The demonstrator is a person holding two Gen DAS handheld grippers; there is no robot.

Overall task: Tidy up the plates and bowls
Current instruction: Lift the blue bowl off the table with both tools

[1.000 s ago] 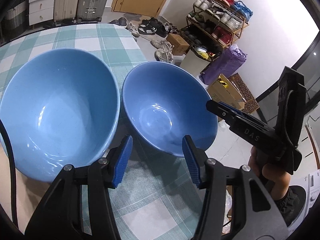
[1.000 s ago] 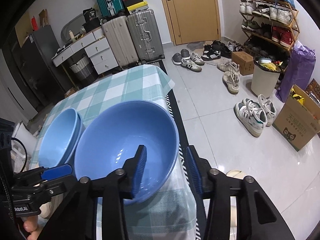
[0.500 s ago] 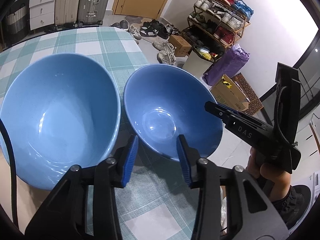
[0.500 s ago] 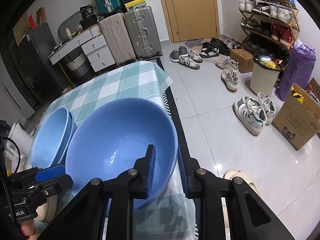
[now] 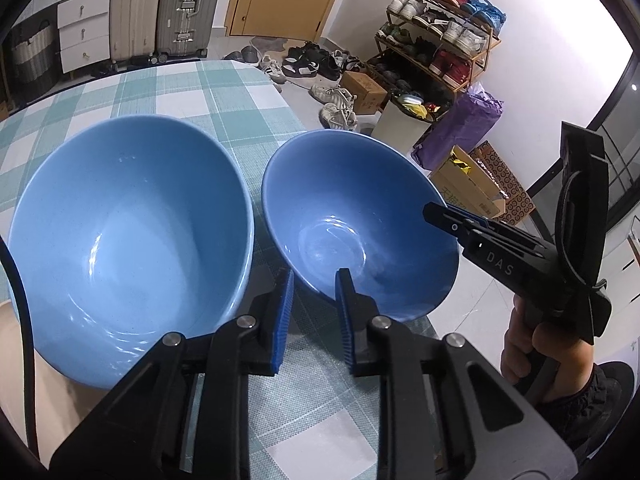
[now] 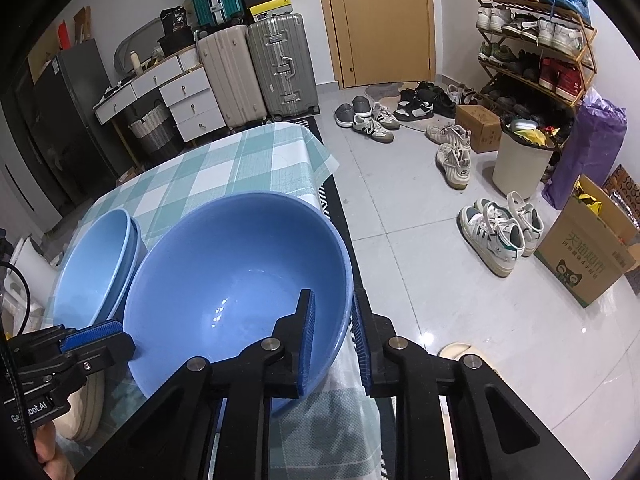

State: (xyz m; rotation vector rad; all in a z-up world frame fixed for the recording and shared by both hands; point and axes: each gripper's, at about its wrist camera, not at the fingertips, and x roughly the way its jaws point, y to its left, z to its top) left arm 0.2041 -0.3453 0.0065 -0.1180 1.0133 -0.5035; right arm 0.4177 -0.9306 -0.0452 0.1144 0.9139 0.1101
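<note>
bowls are what we have in hand: two blue ones sit side by side near the edge of the table (image 5: 224, 92), which wears a green-and-white checked cloth. the smaller, deeper blue bowl (image 5: 356, 216) is on the side toward the floor; the paler large bowl (image 5: 128, 232) is just beside it, and from the right wrist view it seems to be nested in another like it, though we cannot be sure.

our left gripper (image 5: 314, 312) is closing on the near rim of the smaller bowl, one blue pad inside the wall and one outside; the rim runs between them, and whether both pads already press we cannot tell. our right gripper (image 6: 332, 336) is pinched on the same bowl's rim at its floor-side edge, one pad inside and one outside.

we judge the bowls to be glazed ceramic: stiff, fairly heavy, slick under the pads and liable to chip or break if dropped off this edge. the thin rim is the only place to take hold, so we would bite deep over the lip, keep the bowl level, and lift with both grips sharing the weight.
</note>
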